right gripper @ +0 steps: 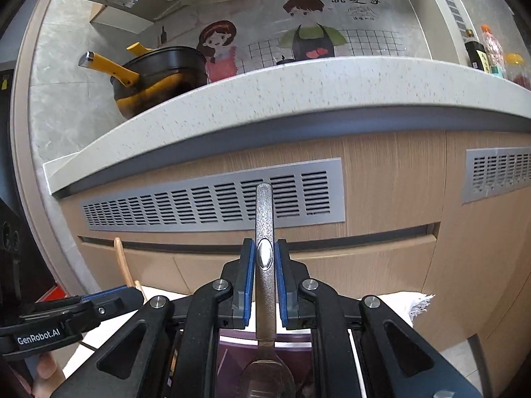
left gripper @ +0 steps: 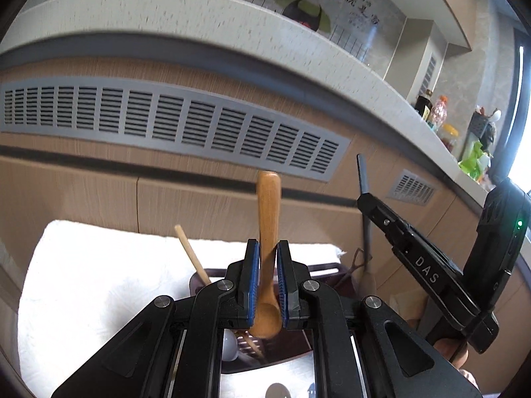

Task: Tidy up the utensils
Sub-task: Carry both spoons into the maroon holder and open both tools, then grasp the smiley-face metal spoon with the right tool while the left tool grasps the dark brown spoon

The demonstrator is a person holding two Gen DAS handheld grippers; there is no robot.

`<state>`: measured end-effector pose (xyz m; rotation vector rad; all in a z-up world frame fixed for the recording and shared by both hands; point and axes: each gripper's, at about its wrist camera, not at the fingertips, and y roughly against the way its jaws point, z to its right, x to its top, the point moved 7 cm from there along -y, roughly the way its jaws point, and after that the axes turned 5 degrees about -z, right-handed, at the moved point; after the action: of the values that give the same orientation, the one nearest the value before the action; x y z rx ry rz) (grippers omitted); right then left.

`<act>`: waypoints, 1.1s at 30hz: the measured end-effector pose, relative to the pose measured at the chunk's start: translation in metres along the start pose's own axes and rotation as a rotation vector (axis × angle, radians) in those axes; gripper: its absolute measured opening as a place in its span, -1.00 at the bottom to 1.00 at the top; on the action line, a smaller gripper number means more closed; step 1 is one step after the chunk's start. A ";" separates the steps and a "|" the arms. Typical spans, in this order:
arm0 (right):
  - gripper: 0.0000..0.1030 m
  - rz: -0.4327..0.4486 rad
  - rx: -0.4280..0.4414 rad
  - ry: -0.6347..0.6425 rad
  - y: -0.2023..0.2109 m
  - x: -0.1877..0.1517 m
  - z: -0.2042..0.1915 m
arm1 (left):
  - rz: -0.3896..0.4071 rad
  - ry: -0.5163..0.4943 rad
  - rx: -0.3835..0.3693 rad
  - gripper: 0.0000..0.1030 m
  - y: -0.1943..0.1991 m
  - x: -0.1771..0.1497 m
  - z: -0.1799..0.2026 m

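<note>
Now your left gripper (left gripper: 268, 248) is clamped on a wooden spoon (left gripper: 267, 252), handle up, above the dark tray (left gripper: 327, 270) on the white cloth (left gripper: 99, 265). Your right gripper (right gripper: 265, 248) pinches a metal spoon (right gripper: 264, 265), handle up, bowl over that tray.

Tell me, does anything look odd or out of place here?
Nothing spilled or broken. Both utensils ride upside down: the left gripper clamps a wooden spoon handle-up, and the right gripper clamps a speckled metal spoon likewise.
</note>
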<state>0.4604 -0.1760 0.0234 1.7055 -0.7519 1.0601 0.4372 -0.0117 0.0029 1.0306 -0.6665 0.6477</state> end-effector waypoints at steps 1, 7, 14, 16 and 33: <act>-0.68 -0.008 0.000 0.001 -0.001 -0.002 0.000 | -0.012 0.002 0.001 -0.75 -0.002 -0.002 -0.001; -0.43 -0.043 -0.007 0.009 0.012 -0.010 0.002 | -0.027 0.007 0.015 -0.73 0.005 -0.011 -0.002; 0.69 -0.066 -0.086 0.059 0.064 -0.037 0.006 | -0.053 -0.059 0.053 -0.31 0.038 -0.045 0.011; 0.80 -0.070 -0.091 0.073 0.080 -0.048 0.004 | -0.083 -0.063 0.063 -0.23 0.044 -0.063 0.010; 1.00 -0.423 -0.328 0.162 0.090 -0.174 -0.004 | -0.340 -0.057 0.279 0.26 0.067 -0.209 -0.047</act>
<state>0.3071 -0.2016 -0.0968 1.3956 -0.4078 0.7246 0.2634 0.0211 -0.1352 1.3889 -0.4404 0.4202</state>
